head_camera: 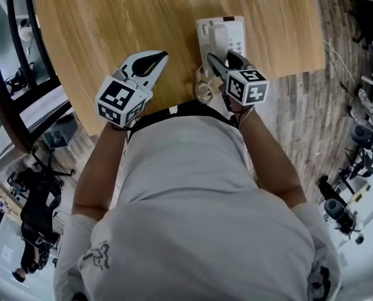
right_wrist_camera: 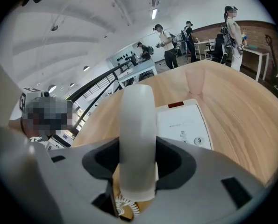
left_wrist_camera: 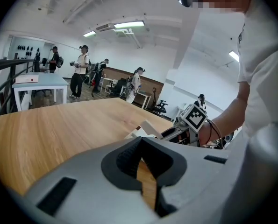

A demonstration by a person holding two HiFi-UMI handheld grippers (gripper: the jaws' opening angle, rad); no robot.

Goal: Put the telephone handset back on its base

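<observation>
You hold the handset (right_wrist_camera: 138,139) clamped in your right gripper (head_camera: 224,59) over the telephone base (head_camera: 237,35) at twelve o'clock, so seat it squarely next; your left gripper (head_camera: 159,58) is closed and empty.

A table (head_camera: 111,17) of light wood, its grain running across and its near left corner rounded, carries everything here. A white telephone base (head_camera: 238,39) lies flat on it, close to the near edge and toward the right side of the top. The base's keypad fills its right half, and a small red mark sits at its far end. A coiled cord (head_camera: 204,89) lies bunched on the wood just beside the base's near left corner. To the left of the base and beyond it the wood stretches wide; to its right a shorter strip runs to the table's right edge.
</observation>
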